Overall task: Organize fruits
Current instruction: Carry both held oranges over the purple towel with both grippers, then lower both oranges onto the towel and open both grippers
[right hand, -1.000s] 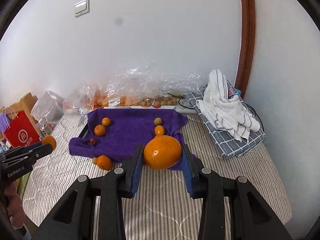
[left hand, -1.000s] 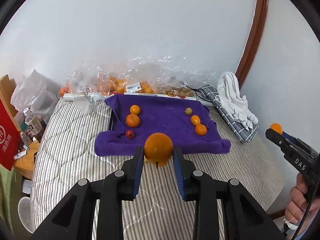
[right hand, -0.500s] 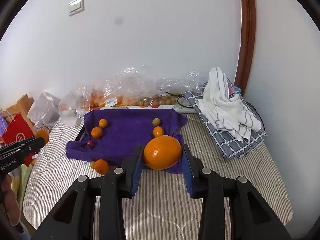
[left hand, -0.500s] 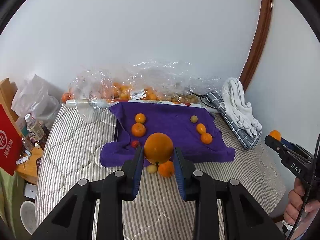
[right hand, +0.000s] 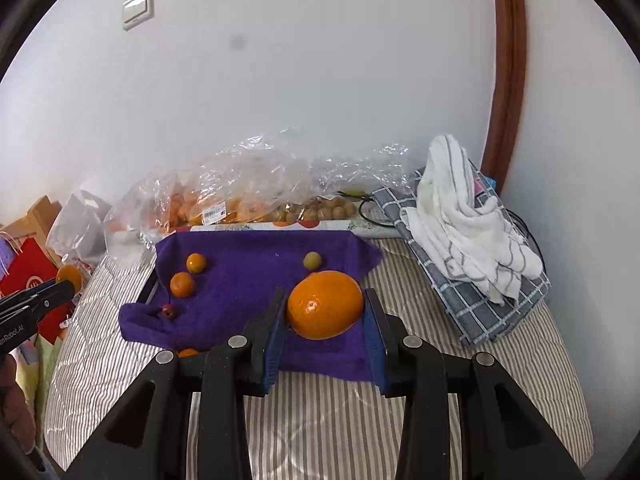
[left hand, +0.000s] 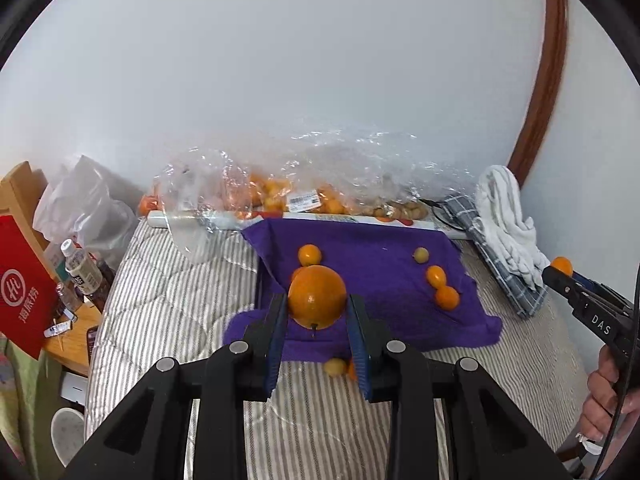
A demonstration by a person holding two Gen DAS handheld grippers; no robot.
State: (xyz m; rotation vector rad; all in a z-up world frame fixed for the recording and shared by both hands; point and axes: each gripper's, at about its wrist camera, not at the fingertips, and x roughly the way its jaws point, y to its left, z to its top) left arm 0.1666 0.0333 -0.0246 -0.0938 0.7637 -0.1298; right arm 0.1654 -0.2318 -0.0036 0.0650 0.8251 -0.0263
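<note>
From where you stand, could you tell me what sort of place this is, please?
Probably a bedroom at home: the fruit lies on a purple towel spread over a striped quilted mattress against a plain wall, with a wooden bedside table holding bottles and folded towels piled in the corner.

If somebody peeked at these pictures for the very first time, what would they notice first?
Probably the two big round oranges: the left tongs pinch one round orange fruit, and the right tongs pinch a fatter orange fruit. Behind them a bright purple towel lies on the striped bed cover with small orange and greenish fruits dotted on it. Along the wall sits a crinkly clear plastic bag of fruit.
</note>
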